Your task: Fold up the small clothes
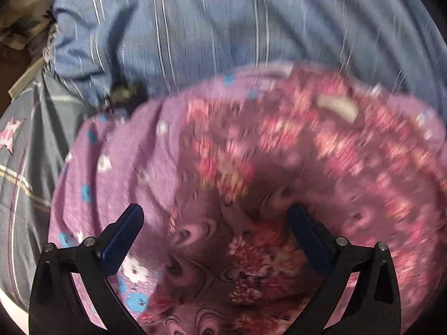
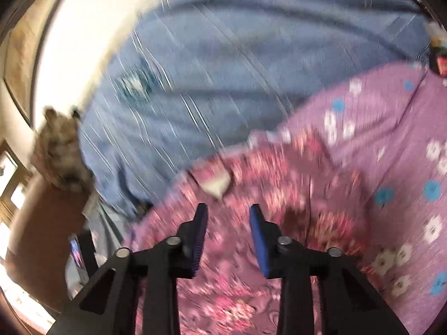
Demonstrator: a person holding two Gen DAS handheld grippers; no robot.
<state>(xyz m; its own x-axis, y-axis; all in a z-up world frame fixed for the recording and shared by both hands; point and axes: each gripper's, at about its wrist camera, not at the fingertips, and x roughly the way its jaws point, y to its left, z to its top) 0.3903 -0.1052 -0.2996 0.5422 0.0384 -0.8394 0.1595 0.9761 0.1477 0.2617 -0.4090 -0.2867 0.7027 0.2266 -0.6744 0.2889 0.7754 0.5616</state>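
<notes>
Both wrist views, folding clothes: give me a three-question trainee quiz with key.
1. True or false: the left gripper is clamped on the floral garment.
2. Multiple choice: the bedding beyond the garment is A) a blue striped sheet B) a green towel C) bare wood.
3. Fill in: the small white tag lies just ahead of the ____ gripper.

Key: 1 false, its jaws stand wide apart over the cloth, nothing between them. 2 A, blue striped sheet. 3 right, the right gripper also holds nothing.
</notes>
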